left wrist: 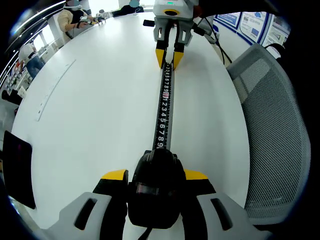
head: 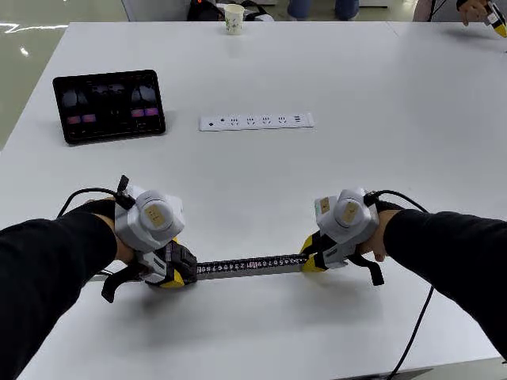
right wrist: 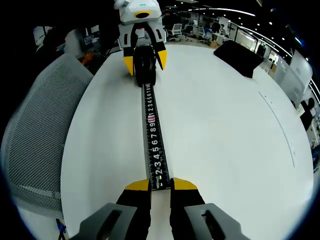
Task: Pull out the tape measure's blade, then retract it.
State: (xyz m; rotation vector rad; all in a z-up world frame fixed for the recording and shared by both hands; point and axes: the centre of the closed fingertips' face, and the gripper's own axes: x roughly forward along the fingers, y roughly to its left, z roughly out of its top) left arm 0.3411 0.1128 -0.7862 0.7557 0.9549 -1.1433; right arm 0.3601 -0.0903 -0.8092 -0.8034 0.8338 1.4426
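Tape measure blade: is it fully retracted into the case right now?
No, the blade lies extended along the table, from the case held in the left gripper to the right gripper.

In the head view the body of the left gripper (head: 176, 266) covers most of the tape measure's case (head: 187, 258), and the end of the blade (head: 249, 266) is hidden between the right gripper's (head: 309, 256) jaws. The blade's numbers are too small to read there. The picture's top edge cuts off a hand (head: 474, 9).
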